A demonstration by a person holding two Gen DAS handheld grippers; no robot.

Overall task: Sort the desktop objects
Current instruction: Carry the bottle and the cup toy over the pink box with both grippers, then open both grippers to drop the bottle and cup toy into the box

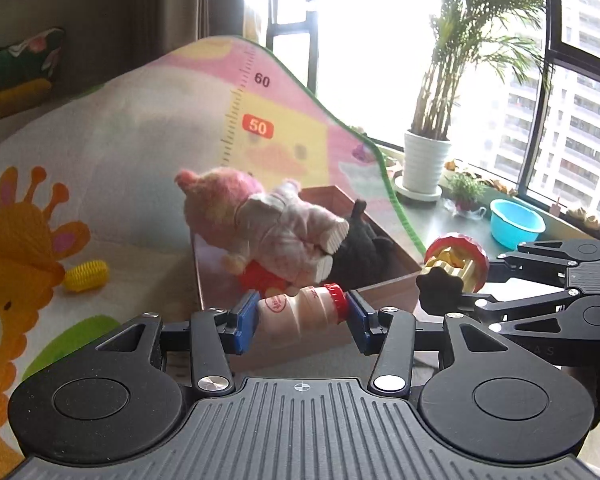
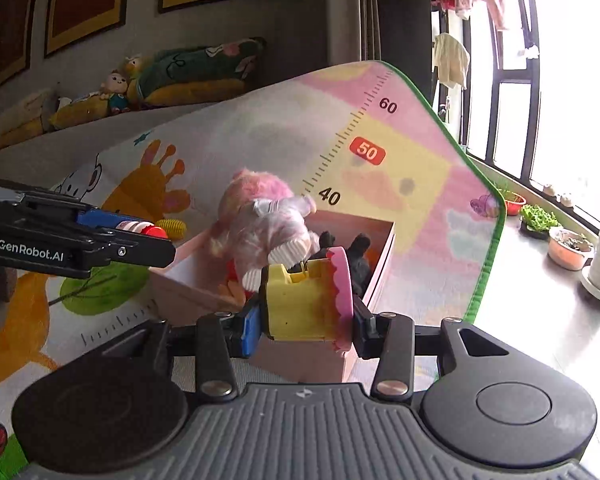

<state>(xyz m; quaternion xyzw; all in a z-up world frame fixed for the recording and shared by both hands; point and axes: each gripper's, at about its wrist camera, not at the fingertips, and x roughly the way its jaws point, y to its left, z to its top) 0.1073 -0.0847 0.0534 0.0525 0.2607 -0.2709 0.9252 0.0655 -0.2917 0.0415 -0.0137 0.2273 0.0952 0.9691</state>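
Observation:
My left gripper (image 1: pixel 302 316) is shut on a small yogurt drink bottle (image 1: pixel 300 312) with a red cap, held sideways between the blue pads just above the near wall of an open box (image 1: pixel 384 282). My right gripper (image 2: pixel 306 314) is shut on a yellow toy (image 2: pixel 300 304) with a pink scalloped end, over the box's (image 2: pixel 188 280) near corner. A pink plush animal (image 1: pixel 260 224) lies on top of the box's contents beside a black plush (image 1: pixel 360 248). Each gripper shows in the other's view: the right gripper (image 1: pixel 460 276) and the left gripper (image 2: pixel 140 236).
A cartoon play mat (image 1: pixel 120 140) covers the table under the box. A yellow corn toy (image 1: pixel 86 276) lies on the mat left of the box. On the window ledge stand a white plant pot (image 1: pixel 426 164) and a blue bowl (image 1: pixel 516 224).

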